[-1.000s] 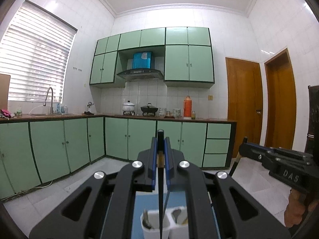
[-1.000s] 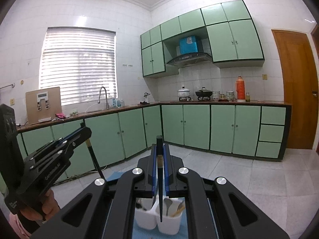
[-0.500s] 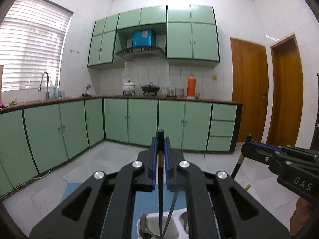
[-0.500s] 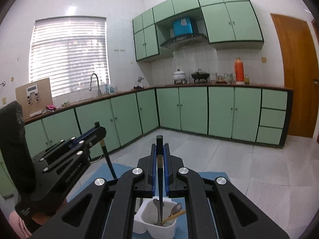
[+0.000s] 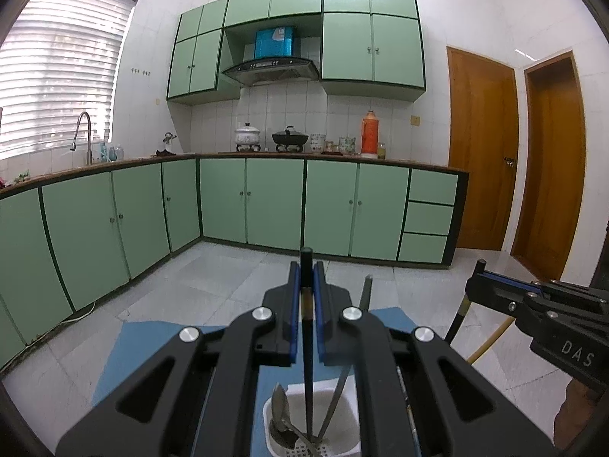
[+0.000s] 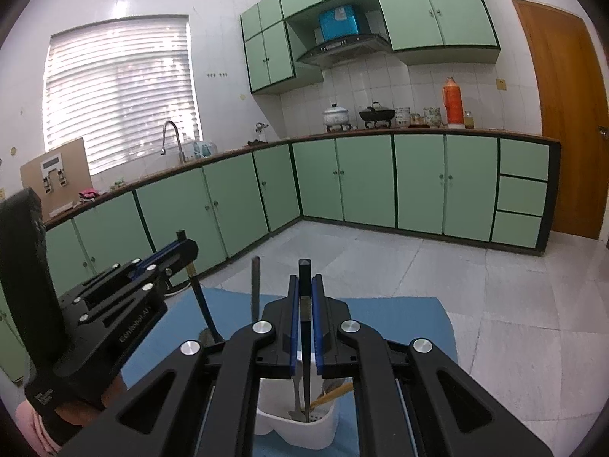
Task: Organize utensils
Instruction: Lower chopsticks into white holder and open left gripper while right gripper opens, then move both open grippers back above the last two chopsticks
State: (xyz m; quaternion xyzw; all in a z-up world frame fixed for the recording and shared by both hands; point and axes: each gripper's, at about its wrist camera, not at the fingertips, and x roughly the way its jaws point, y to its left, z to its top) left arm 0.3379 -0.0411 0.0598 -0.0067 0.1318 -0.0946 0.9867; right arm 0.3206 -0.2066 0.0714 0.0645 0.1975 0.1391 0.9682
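Each claw is closed on one dark chopstick: the left claw pinches its chopstick near the upper end, and the right claw pinches its chopstick in the same way; both sticks hang roughly upright with their lower tips inside the white utensil holder, which stands on a blue mat on the bench.

Handling, as a judgement: the chopsticks look thin, stiff and light; the lacquered surface is likely slippery, so a stick may pivot between the pads if its tip strikes the holder's perforated floor or rim; the present hold near the top leaves most of the length free to go in and should serve until release. The holder looks like light plastic and may slide or tip under a sideways push.

Surroundings: the holder's compartments already carry a metal spoon, a further dark utensil leaning to the right and a light wooden stick; these crowd the opening and are the likeliest things to foul a descending tip. In the left wrist view the right claw's body stands just beside on the right; the two claws work close together over one small opening, so contact between them is a risk. The green cabinets and the floor beyond are well apart and obstruct nothing.
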